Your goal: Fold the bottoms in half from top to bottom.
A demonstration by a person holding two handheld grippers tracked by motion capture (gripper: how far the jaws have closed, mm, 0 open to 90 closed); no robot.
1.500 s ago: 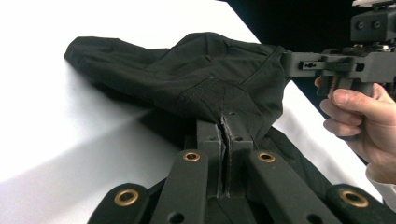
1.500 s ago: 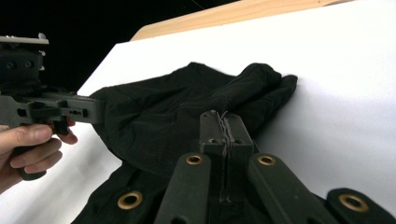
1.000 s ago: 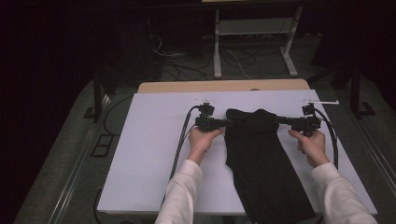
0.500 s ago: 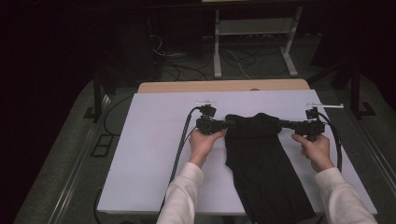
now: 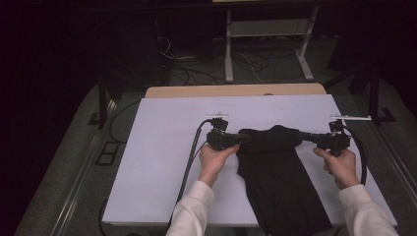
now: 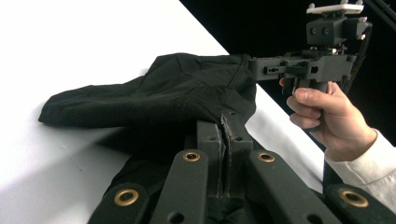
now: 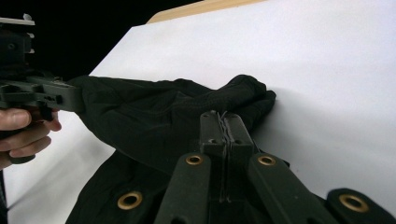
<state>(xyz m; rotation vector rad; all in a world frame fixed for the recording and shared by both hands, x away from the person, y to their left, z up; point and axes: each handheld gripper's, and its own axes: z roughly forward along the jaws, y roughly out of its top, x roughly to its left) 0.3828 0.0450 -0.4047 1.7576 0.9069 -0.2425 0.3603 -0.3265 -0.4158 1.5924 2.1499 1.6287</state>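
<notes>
The black garment [image 5: 275, 177], judged soft, light and limp, is held stretched over the white table [image 5: 162, 147] by its upper edge, pinched at opposite corners in the closed left gripper [image 5: 242, 138] and right gripper [image 5: 302, 136].

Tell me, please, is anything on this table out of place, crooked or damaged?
Nothing looks damaged. The black garment is uneven: its far edge is bunched into a hump between the left tool and the right tool, both shut on it, and its near end hangs over the edge of the white table.
</notes>
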